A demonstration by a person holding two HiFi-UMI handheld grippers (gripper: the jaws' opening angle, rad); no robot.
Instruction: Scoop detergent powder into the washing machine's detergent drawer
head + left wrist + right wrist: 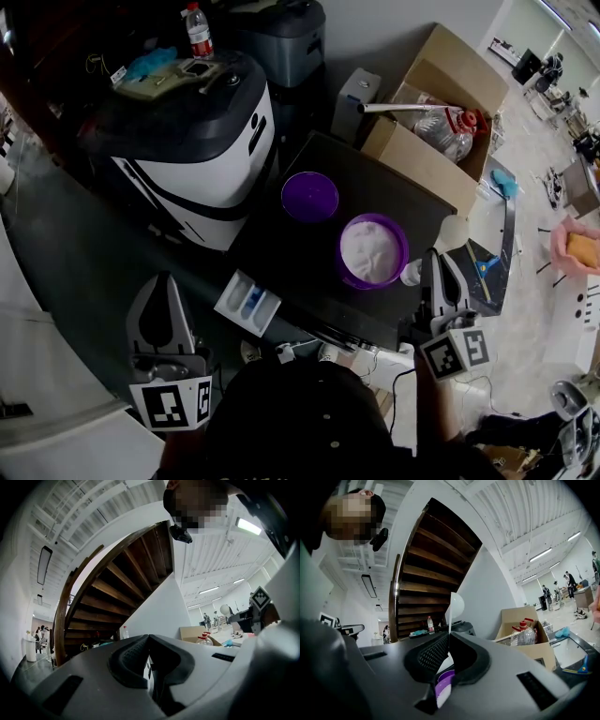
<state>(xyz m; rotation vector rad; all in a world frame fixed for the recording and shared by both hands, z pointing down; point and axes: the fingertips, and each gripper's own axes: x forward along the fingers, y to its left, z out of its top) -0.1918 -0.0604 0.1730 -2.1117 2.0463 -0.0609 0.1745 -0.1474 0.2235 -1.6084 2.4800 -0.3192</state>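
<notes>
While the head view gives only the backs of both tools, each gripper view settles the grip. The right hand-held gripper is clenched on the thin handle of a white spoon, whose round bowl stands above the jaw tips. The left hand-held gripper is clenched on nothing, its jaws meeting. A strip of purple shows through the gap below the right jaws.

From above, that purple is an open tub at 10 o'clock of the right hand-held gripper, holding white detergent powder. A purple lid lies at the tub's 10 o'clock on the dark table. The white detergent drawer, blue in one compartment, lies at 2 o'clock of the left hand-held gripper, by the table's edge. A cardboard box holding plastic bottles stands at the table's 1 o'clock.
</notes>
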